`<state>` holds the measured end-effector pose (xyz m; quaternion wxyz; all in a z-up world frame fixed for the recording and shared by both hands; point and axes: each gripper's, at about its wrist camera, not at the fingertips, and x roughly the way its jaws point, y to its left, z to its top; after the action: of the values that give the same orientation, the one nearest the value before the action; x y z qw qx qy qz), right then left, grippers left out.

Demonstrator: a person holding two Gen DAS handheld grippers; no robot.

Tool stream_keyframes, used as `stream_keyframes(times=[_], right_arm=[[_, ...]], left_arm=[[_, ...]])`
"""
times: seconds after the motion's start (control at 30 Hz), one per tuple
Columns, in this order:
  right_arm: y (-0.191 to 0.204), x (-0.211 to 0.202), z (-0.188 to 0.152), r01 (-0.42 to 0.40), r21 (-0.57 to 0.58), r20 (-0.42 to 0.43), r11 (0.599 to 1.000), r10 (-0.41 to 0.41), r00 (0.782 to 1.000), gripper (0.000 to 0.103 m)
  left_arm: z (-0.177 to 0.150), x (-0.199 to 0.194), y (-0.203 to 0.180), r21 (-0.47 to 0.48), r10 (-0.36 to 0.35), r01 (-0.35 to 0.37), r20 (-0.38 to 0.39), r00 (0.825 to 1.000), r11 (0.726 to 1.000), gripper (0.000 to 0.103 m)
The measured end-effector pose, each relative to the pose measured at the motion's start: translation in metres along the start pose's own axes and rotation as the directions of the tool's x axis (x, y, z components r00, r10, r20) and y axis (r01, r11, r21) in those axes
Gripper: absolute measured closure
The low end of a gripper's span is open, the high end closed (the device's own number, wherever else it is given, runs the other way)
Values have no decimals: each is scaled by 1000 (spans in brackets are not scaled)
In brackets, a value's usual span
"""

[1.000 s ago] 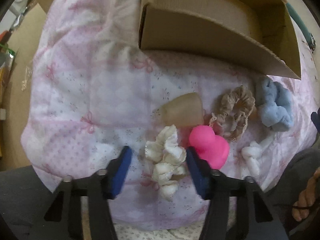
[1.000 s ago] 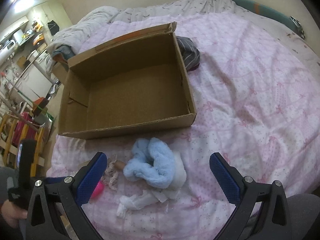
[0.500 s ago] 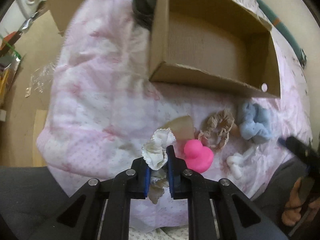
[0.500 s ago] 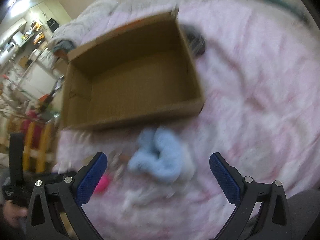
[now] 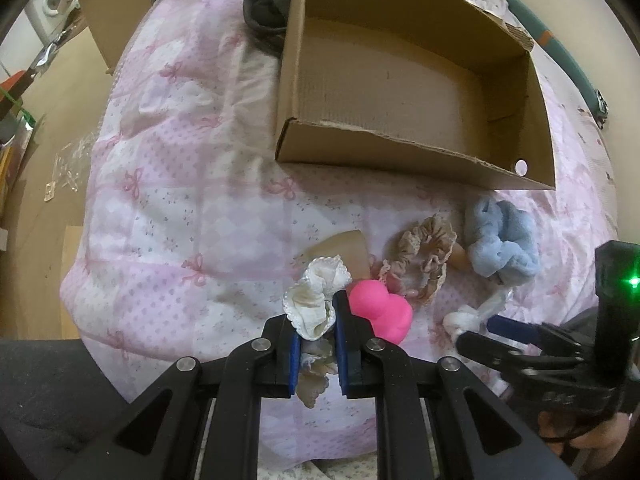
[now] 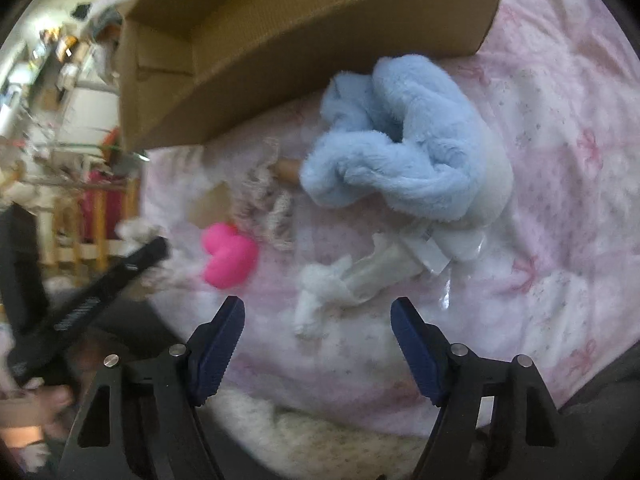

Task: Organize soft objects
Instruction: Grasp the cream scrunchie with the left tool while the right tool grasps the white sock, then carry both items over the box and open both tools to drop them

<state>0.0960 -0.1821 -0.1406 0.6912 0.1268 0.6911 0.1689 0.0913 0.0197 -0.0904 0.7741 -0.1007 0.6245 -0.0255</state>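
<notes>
Currently left tool (image 5: pixel 316 344) is clamped on the white scrunchie (image 5: pixel 314 304), lifted for the box (image 5: pixel 416 160) ahead. Right tool (image 6: pixel 318 344) is spread wide, white cloth (image 6: pixel 320 292) just ahead, lined up for pickup.

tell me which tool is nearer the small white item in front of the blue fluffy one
Right. The right tool hovers open just short of the small white item. The left tool is off to the side, shut on the cream scrunchie beside the pink toy.
</notes>
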Motion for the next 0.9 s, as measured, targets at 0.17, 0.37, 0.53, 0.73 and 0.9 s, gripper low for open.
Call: stream_keyframes(times=[0.17, 0.37, 0.53, 0.73, 0.9], right_arm=[[16, 16, 5, 90, -77, 17, 993, -89, 996, 36], [24, 16, 2, 73, -107, 44, 992, -69, 997, 66], [37, -3, -5, -8, -155, 122, 988, 27, 992, 67], [44, -19, -8, -32, -182, 167, 983, 63, 984, 67], [38, -36, -11, -45, -189, 223, 981, 88, 971, 67]], left_arm=[[0, 0, 1, -8, 5, -5, 1, 1000, 1000, 90], [-2, 0, 4, -20, 25, -25, -5, 1000, 999, 90], [-3, 0, 7, -33, 48, -48, 7, 999, 998, 90], [-6, -6, 6, -18, 80, -79, 53, 995, 997, 90], [-12, -31, 0, 5, 88, -90, 168, 982, 996, 90]])
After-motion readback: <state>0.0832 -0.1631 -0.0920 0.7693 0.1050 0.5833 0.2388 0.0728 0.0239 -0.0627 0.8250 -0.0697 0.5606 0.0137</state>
